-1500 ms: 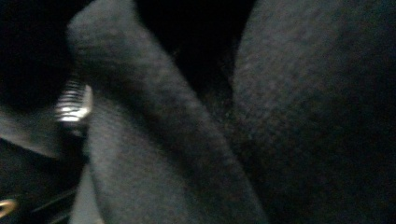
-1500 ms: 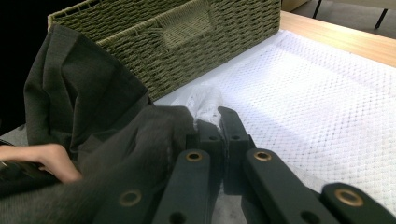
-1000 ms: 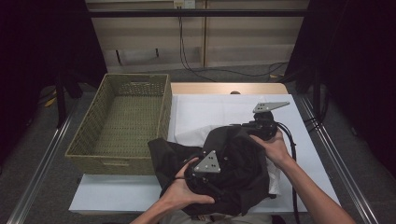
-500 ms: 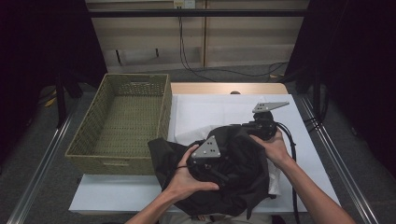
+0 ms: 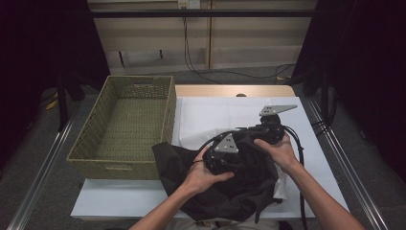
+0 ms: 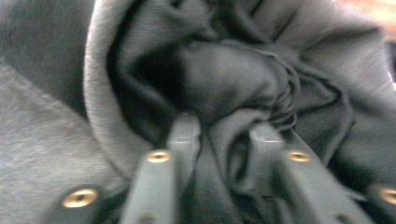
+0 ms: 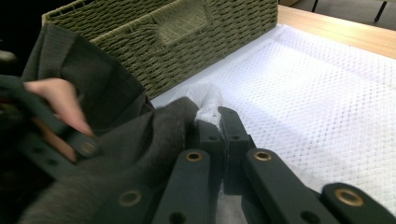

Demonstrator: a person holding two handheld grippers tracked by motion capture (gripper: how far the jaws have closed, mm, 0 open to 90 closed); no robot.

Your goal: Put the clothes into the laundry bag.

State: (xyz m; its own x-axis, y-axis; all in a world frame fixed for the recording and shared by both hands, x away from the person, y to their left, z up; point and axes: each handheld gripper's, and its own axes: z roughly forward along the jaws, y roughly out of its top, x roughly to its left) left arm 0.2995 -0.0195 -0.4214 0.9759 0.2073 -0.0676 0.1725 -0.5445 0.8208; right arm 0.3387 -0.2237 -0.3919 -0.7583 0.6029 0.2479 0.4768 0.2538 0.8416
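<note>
Cloth (image 5: 230,187) lies bunched at the near edge of the desk (image 5: 330,191), dark and heavy, part of it hanging over that edge toward the person. The left tongs (image 6: 224,135) sit buried in its folds, jaws a little apart with a ridge of fabric caught between them, so they appear to be gripping the cloth. Just beyond, the right tongs (image 7: 218,122) are closed, pinching the cloth's far edge together with a bit of the white mat (image 7: 327,93) that covers the desk. Both hands (image 5: 203,172) are pressed close around the heap. Farther off, at the far left corner, the woven basket (image 5: 165,124) stands with nothing in it. Judging from this, the work looks to be gathering the cloth for the basket: it is grasped but not lifted, and carrying it over and dropping it in all remains.
</note>
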